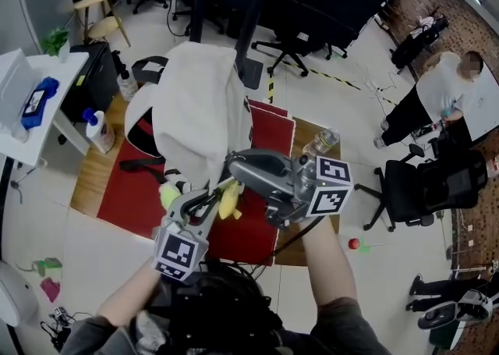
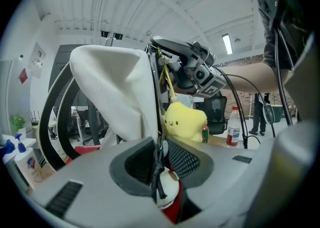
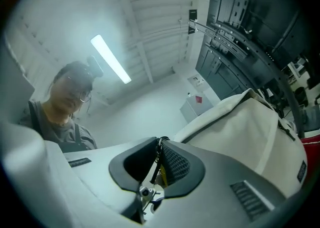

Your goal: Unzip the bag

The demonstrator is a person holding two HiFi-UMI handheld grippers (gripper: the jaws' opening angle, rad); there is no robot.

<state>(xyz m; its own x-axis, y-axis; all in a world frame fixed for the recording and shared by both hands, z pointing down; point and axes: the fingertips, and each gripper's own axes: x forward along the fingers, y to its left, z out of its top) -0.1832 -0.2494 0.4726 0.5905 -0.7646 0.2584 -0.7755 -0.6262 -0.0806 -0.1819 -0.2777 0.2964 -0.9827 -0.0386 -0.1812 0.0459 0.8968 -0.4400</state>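
At bag (image 2: 115, 86) edge, left gripper (image 2: 160, 172) jaws clamp fabric, right gripper (image 3: 159, 164) jaws pinch zipper pull (image 3: 158, 153); sideways tug could slip thin pull.

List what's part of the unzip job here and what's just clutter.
In the job: white bag; zip pull, in right gripper; left gripper, clamped on the bag's zip edge.
Lying about: water bottle, spray bottle, yellow plush, office chair.

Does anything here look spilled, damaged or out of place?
Nothing looks spilled or damaged. Only a small red object lies alone on the floor, right of the table; what it is I cannot tell.
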